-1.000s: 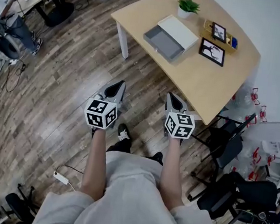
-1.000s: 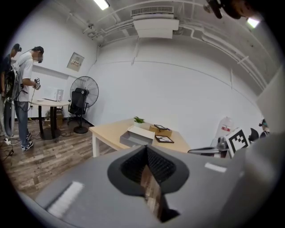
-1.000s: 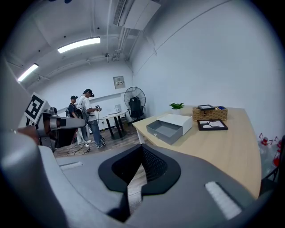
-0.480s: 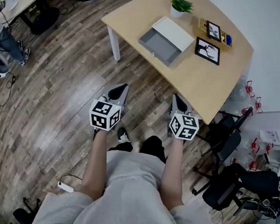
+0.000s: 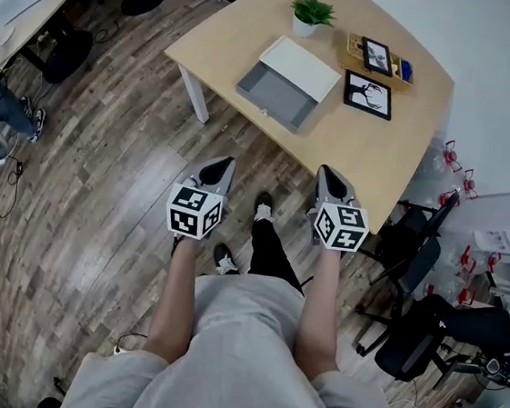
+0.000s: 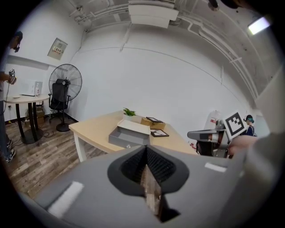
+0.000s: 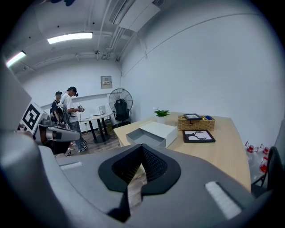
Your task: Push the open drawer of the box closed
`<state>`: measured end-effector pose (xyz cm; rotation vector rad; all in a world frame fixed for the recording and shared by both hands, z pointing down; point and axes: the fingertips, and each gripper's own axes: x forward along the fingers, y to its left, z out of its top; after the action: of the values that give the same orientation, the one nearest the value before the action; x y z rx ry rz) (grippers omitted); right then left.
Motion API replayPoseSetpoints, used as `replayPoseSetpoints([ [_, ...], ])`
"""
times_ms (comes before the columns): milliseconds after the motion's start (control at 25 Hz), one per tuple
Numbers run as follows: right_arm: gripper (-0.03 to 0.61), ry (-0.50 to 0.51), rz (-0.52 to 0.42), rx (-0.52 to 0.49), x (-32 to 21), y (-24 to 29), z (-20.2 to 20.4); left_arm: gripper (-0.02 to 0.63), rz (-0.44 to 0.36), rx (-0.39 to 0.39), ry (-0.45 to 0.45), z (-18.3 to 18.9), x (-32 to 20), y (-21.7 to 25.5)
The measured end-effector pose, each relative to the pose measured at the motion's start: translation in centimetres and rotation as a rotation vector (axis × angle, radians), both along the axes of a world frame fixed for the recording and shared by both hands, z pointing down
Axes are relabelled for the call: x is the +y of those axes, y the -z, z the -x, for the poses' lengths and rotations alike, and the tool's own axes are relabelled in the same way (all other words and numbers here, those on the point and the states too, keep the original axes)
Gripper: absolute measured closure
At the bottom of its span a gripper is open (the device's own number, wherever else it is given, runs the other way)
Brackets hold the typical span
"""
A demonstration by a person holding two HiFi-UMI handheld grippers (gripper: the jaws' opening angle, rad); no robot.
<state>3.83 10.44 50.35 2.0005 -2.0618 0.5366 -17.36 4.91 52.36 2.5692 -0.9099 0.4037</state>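
drawer (image 5: 275, 96) open, left tongs (image 5: 224, 162), right tongs (image 5: 325, 172) closed

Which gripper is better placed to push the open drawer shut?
Left, probably. The left gripper faces the drawer front almost head-on in its own view; the right gripper sees it from the side. Both are shut, empty, and short of the table.

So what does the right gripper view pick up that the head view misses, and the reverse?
Only the right gripper view: the ceiling lights, a notice on the far wall and the standing fan's round head. Only the head view: the wearer's shoes and the right gripper's marker cube. Both: the table, the white box with its grey drawer pulled open, the potted plant and the framed picture.
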Motion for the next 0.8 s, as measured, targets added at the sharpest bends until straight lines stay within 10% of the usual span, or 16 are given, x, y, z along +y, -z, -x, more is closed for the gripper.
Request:
replayPoseSetpoints([
  [800, 0.577, 0.355, 0.131, 0.128, -24.4, -1.8, -5.3, 0.561, 0.073, -0.158, -0.008, -8.2, -13.5, -5.2],
])
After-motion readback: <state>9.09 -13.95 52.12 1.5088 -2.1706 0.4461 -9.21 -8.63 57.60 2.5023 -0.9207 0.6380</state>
